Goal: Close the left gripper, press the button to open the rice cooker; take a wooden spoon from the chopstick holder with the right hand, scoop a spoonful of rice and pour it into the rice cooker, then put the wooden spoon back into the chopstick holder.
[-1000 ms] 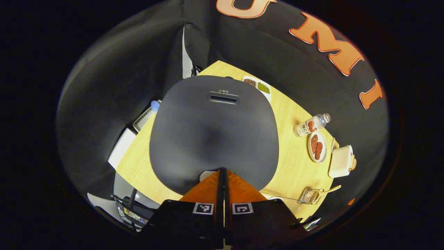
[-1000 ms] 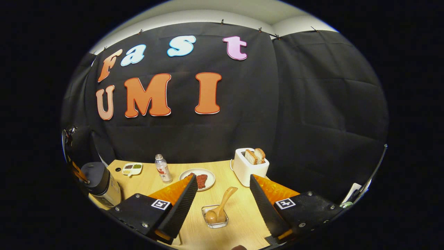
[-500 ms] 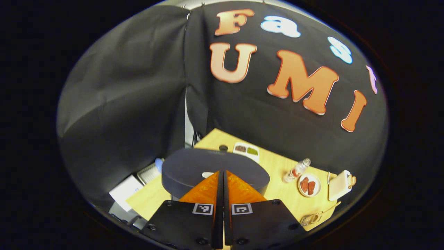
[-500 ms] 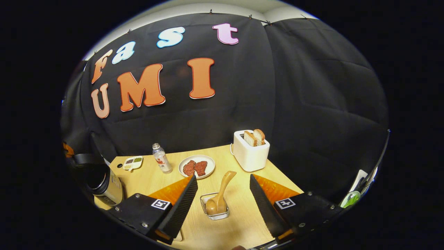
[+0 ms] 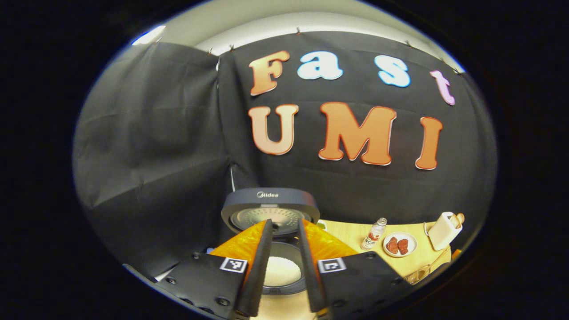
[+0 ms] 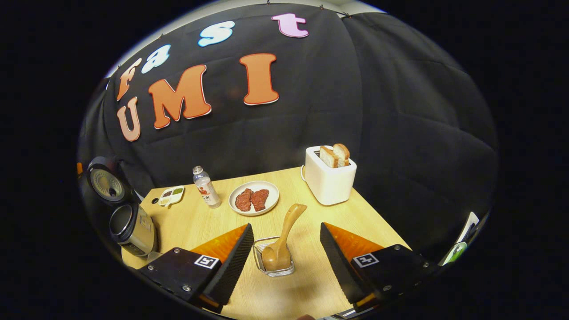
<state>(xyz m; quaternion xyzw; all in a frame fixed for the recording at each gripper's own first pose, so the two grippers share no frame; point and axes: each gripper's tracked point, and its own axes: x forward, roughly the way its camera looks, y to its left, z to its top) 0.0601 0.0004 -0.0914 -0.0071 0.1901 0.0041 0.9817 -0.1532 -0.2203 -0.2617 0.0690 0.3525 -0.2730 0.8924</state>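
Since a second ago the rice cooker [image 5: 270, 231] lid has sprung upright, white rice visible inside, and the left gripper [image 5: 282, 271] has parted slightly, empty. On the wooden table [image 6: 195, 222], the wooden spoon [image 6: 284, 240] stands bowl-down in the chopstick holder [image 6: 273, 258], handle leaning toward the toaster [image 6: 330, 178], between the right gripper [image 6: 284, 262] fingers, spread wide.

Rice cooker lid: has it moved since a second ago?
Yes. The lid has swung up off the pot and stands open toward the booth wall, exposing white rice.

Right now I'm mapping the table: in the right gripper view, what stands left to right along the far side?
rice cooker → condiment dish → bottle → plate of meat → toaster
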